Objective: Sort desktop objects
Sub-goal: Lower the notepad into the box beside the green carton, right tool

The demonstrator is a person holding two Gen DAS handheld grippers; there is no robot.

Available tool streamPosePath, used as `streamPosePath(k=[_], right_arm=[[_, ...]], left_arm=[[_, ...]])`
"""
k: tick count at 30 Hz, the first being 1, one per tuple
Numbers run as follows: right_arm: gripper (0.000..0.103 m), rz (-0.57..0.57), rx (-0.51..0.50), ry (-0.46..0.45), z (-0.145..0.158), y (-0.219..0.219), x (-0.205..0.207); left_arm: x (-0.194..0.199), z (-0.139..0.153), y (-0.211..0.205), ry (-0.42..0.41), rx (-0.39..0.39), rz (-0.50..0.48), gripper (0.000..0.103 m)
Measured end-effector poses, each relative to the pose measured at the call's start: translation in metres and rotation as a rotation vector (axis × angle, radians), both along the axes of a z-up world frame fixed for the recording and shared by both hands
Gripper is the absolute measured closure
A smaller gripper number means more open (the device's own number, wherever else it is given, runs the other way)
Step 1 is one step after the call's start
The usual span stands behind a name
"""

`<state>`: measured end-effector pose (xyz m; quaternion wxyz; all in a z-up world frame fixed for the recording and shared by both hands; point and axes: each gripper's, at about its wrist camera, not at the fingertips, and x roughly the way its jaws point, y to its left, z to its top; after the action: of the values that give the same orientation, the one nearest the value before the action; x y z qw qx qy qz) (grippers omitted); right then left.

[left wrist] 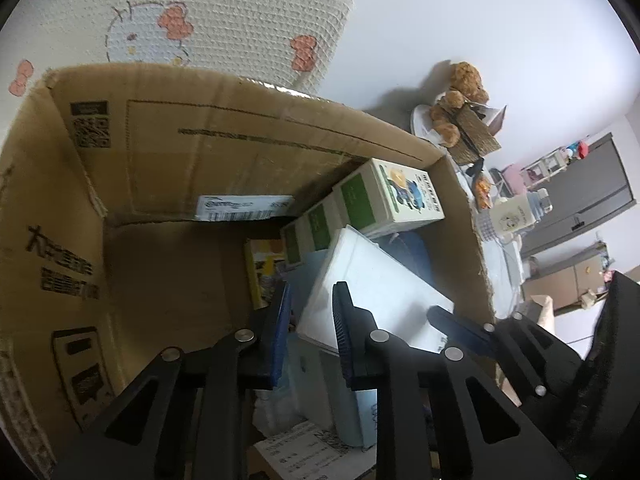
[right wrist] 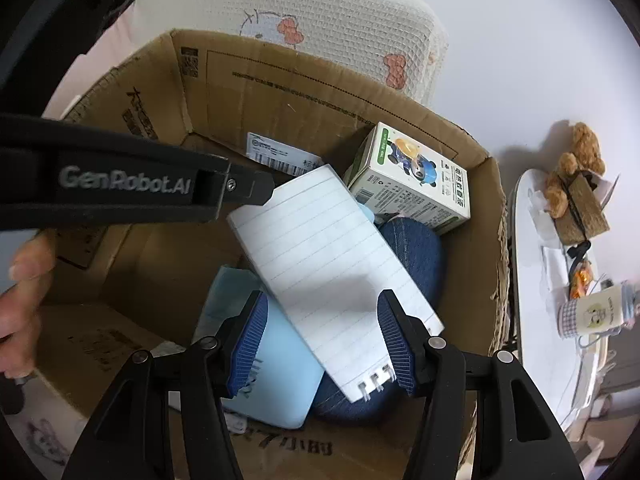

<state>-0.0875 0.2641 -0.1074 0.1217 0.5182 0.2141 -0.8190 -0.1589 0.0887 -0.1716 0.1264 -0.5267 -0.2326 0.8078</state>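
An open cardboard box [right wrist: 472, 248] holds the sorted items. A white lined spiral notebook [right wrist: 332, 264] lies tilted on top, over a light blue book [right wrist: 272, 376] and a dark blue denim pouch [right wrist: 416, 248]. A white and green carton with a cartoon panda [right wrist: 412, 180] leans in the far right corner. My right gripper [right wrist: 324, 344] is open just above the notebook's near end, touching nothing. My left gripper [left wrist: 312, 332] is open and empty, low inside the box [left wrist: 160, 152] beside the notebook [left wrist: 380, 300]. The carton [left wrist: 388, 196] and a yellow box [left wrist: 260, 268] lie beyond it.
A white knitted cushion with pink bows [right wrist: 332, 20] stands behind the box. A white table [right wrist: 540, 320] to the right carries a brown teddy bear on a wooden block [right wrist: 576, 184], a mug [right wrist: 596, 312] and snack packets. The left gripper's body [right wrist: 120, 184] crosses the right view.
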Motion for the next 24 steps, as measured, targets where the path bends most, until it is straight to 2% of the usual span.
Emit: streamPosePath(k=[6,10,13,15,17,22,24], right_arm=[[0.047,0.034,0.009,0.002,-0.003,-0.003,-0.001],[0.041,0.031,0.009,0.004,-0.008,-0.002,-0.005],[0.04,0.006,-0.013,0.012,-0.009,0.001,-0.007],[0.038,-0.044,-0.035,0.019,-0.008,0.004,-0.01],[0.037,-0.074,-0.051,0.014,-0.009,0.004,-0.013],[0.036,-0.166,-0.071,0.011,-0.009,0.003,-0.011],[0.036,-0.161,-0.076,0.004,-0.009,0.002,-0.013]], left_arm=[[-0.002,-0.001,-0.002,0.004,0.031,0.025,0.079],[-0.005,-0.004,-0.002,-0.004,0.107,0.012,0.079],[-0.004,-0.002,-0.002,0.004,0.086,0.024,0.078],[-0.003,-0.001,-0.002,-0.004,0.058,0.045,0.071],[-0.004,-0.003,-0.003,-0.016,0.065,0.049,0.063],[-0.005,-0.009,-0.007,-0.063,0.078,0.065,0.058],[-0.004,-0.01,-0.009,-0.082,0.068,0.077,0.055]])
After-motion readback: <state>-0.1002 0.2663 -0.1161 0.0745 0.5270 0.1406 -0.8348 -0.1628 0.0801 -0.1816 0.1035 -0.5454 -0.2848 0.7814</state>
